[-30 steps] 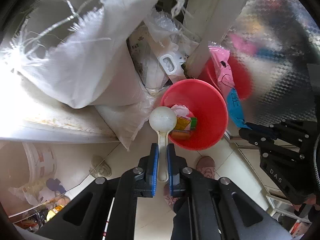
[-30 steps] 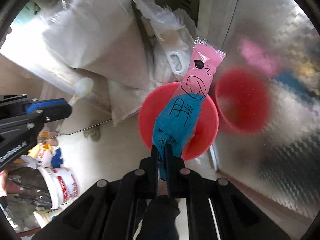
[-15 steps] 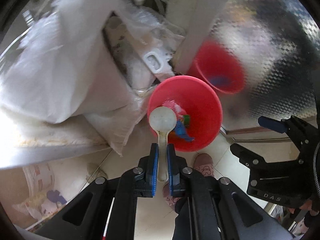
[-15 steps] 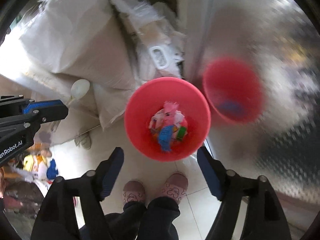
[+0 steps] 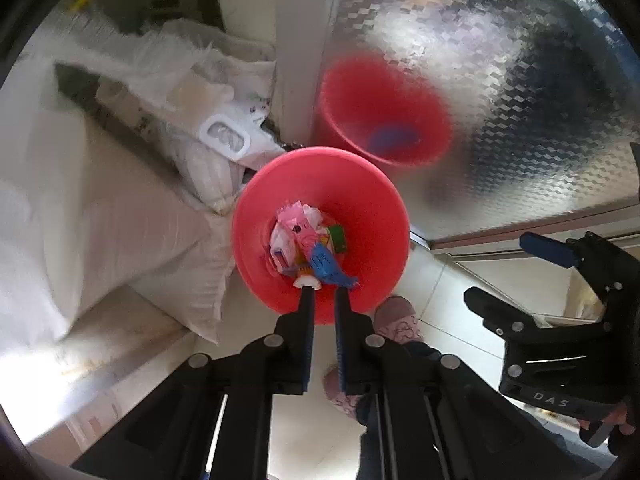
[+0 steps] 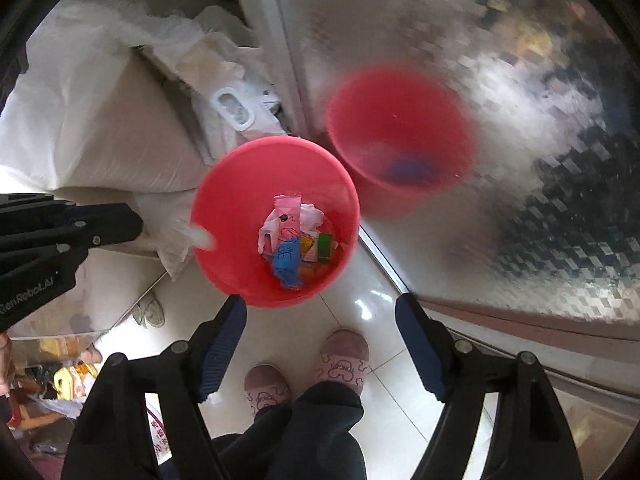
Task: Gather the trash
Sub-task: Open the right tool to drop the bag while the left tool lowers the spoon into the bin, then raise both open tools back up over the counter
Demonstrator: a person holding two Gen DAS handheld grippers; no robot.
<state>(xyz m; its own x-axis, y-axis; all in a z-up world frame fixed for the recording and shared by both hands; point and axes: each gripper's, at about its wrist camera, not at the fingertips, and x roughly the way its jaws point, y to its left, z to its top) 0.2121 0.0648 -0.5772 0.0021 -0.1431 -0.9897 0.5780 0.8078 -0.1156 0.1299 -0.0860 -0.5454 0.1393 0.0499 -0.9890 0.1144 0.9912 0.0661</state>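
You had the red bucket (image 5: 372,216) on the tiled floor, tight against the foot of the shiny patterned panel (image 5: 500,100) and beside the white sacks (image 5: 100,220), with your slippers (image 6: 344,356) just short of its near rim. The pink and blue wrapper (image 6: 286,256) lay on top of the other scraps at the bottom of the bucket. The fingers of your right gripper (image 6: 319,300) had just been opening and stood wide above the near rim with nothing between them, so that side looked done. Your left gripper (image 5: 322,292) pointed down over the near part of the bucket, its fingers narrow and, as far as I could judge, pinched on the white spoon (image 6: 202,239). From the right-hand view the spoon showed only as a blurred white shape at the bucket's left rim. That placement was the weak point: let go there and the spoon could have struck the rim and skipped out onto the floor or against the sacks. The better way was to carry it inward until it hung over the heap of scraps, steady the hand, then spread the fingers fully in one move. You also did well to keep the right gripper off to its own side, clear of the fall.
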